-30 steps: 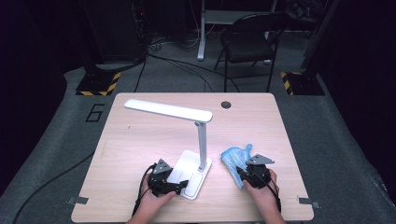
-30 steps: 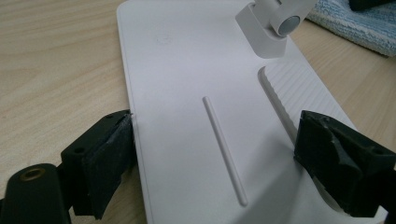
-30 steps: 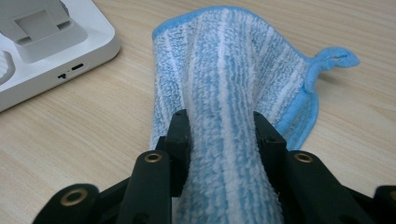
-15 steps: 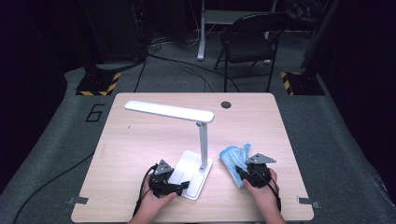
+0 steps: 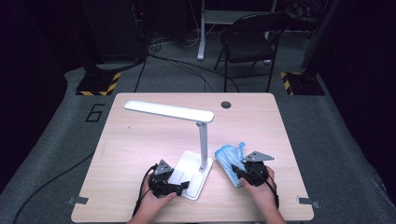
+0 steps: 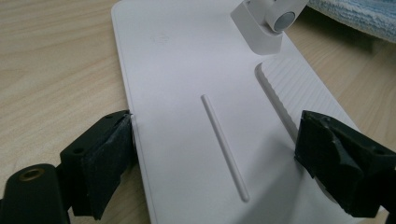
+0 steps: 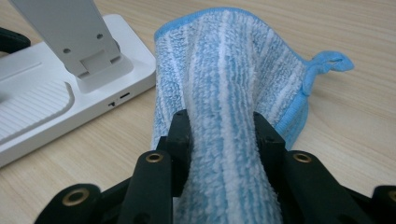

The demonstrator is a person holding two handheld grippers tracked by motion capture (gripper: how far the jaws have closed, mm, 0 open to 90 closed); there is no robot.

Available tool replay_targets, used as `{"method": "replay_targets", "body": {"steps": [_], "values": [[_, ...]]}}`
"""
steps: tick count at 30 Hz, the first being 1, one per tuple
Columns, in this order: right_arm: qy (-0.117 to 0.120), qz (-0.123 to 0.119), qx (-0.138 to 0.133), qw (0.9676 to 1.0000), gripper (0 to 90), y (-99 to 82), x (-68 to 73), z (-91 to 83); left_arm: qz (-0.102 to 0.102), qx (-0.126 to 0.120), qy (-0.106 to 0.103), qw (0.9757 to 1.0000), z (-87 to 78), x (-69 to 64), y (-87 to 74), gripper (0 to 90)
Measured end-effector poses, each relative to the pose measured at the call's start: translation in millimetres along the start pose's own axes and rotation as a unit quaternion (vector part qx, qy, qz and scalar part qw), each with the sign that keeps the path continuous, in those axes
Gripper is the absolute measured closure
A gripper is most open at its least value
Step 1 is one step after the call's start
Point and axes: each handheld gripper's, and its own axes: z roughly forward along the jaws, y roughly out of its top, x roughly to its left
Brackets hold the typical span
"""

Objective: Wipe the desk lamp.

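Our right gripper (image 7: 223,135) has its jaws clamped on a fold of the blue striped cloth (image 7: 233,70), which lies bunched on the table (image 5: 140,140) just right of the lamp base (image 6: 187,93). Our left gripper (image 6: 217,161) has its jaws spread wide, straddling the near end of that base, one pad touching its left edge. Over the last second hardly anything has shifted: both hands sit where they were, lamp and cloth unmoved. We judge we're bracing the lamp, ready to wipe it
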Motion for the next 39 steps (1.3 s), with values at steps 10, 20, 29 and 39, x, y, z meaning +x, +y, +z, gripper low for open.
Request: {"method": "replay_targets", "body": {"steps": [10, 20, 29, 39], "values": [[0.008, -0.014, 0.001, 0.9999, 66.2, 11.8, 12.7, 4.4, -0.001, 0.000, 0.000, 1.0000, 0.0, -0.2, -0.1, 11.6], [0.035, -0.041, -0.013, 0.9985, 66.3, 22.0, 35.0, 1.0, 0.000, 0.000, 0.000, 1.0000, 0.0, 0.0, 0.0, 11.6], [0.081, -0.079, -0.031, 0.9931, 66.8, 25.9, 45.5, -2.1, -0.004, 0.000, 0.000, 1.0000, 0.0, -0.5, -0.2, 11.6], [0.128, -0.090, -0.031, 0.9872, 67.4, 28.6, 46.0, 3.9, -0.001, -0.001, 0.000, 1.0000, 0.1, -0.5, -0.1, 11.5]]}}
